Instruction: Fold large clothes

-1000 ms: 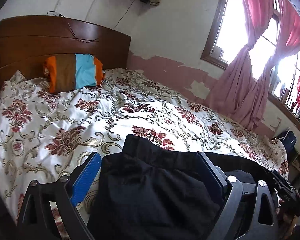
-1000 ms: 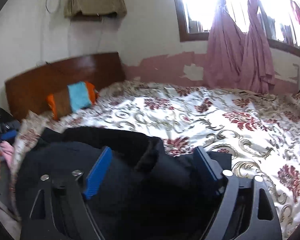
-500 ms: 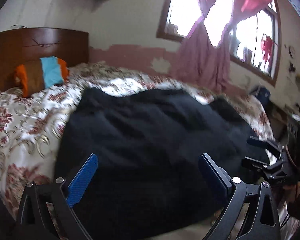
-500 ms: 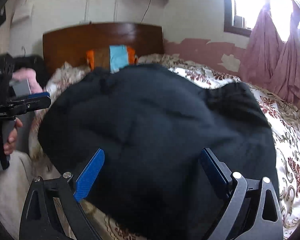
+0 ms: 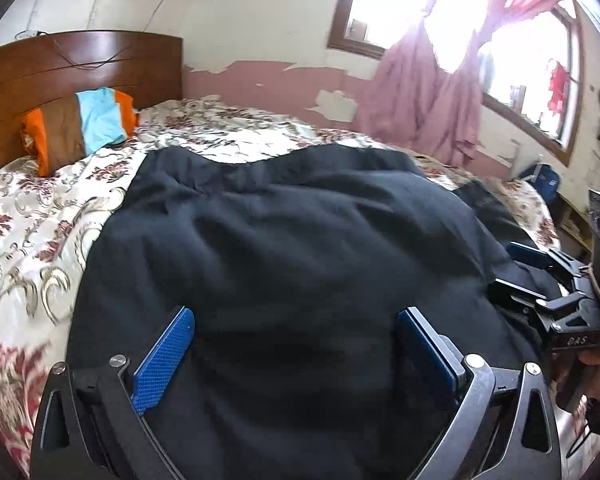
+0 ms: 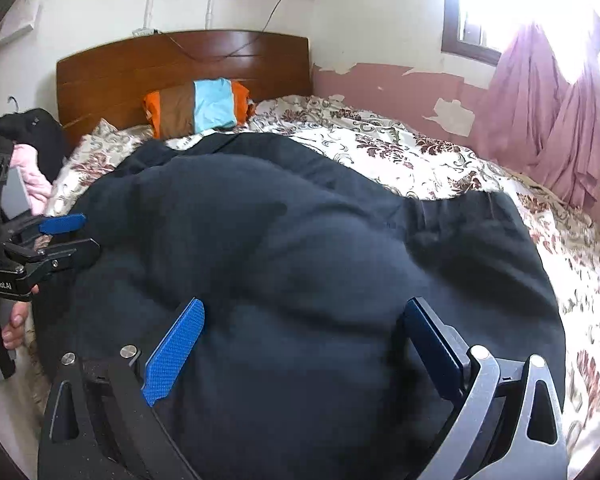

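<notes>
Where both tongs [image 5: 296,344] [image 6: 300,340] gape empty, black garment [image 5: 292,248] lengthwise toward the headboard [image 6: 172,68].

We are seeing a bed [image 5: 28,216] in floral covers, with a striped pillow [image 5: 80,124] leaning on the wooden headboard [image 5: 80,64] at its top, and pink curtains [image 5: 428,104] hanging beyond its far side.

Both wrist cameras look forward and a little downward along their own fingers, from close above the black garment [image 5: 292,240] at the bed's foot side. Both views share the headboard [image 6: 180,68], the striped pillow [image 5: 84,124] and the pink curtains [image 6: 548,128].
</notes>
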Motion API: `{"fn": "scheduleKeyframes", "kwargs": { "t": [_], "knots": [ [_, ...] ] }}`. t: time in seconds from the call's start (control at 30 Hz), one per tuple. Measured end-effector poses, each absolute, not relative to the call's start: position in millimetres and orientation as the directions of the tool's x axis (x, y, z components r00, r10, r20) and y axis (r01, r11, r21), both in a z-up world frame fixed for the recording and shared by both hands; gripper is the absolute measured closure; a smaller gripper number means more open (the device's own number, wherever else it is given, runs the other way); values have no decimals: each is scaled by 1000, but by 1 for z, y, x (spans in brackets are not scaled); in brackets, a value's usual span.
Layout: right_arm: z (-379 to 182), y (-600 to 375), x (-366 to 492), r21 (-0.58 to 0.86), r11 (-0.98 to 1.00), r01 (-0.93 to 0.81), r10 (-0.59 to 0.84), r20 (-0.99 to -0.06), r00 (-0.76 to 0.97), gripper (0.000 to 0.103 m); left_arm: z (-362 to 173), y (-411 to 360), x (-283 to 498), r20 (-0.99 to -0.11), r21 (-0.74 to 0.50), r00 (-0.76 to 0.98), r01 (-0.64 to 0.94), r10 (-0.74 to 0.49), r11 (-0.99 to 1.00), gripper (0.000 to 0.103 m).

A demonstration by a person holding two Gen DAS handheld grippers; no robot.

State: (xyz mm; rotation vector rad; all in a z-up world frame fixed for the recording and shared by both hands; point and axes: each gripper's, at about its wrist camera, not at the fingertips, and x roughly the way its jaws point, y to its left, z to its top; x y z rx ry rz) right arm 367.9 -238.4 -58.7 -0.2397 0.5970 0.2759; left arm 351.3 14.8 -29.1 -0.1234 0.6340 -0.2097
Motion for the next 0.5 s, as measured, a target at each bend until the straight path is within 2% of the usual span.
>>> {"fn": "scheduleKeyframes", "kwargs": {
  "t": [0.1, 0.23, 0.27, 0.33, 0.43, 0.5],
  "knots": [
    [-52, -225, 392, -219, 921, -322, 132, -602, 787, 5, -25, 19, 385, -613, -142, 774, 92, -160, 986, 0],
    [-50, -220, 421, -323, 904, -281, 45, -580, 813, 2, -26, 34, 412, -630, -99, 774, -4, -60, 995, 0],
    [-52, -221, 431, -297, 913, -280, 48, -602, 797, 2, -31, 38, 419, -647, -104, 760, -12, -59, 995, 0],
    [-66, -229, 454, -157, 935, -319, 125, -694, 709, 2, -40, 41, 427, -675, -123, 733, 0, -84, 992, 0],
    [-77, -238, 466, -49, 945, -322, 194, -710, 677, 1, -48, 41, 427, -667, -112, 742, -11, -68, 994, 0],
    [-83, -239, 466, -25, 948, -318, 210, -703, 680, 1, -50, 40, 425, -657, -105, 752, -18, -56, 994, 0]
  ]
}}
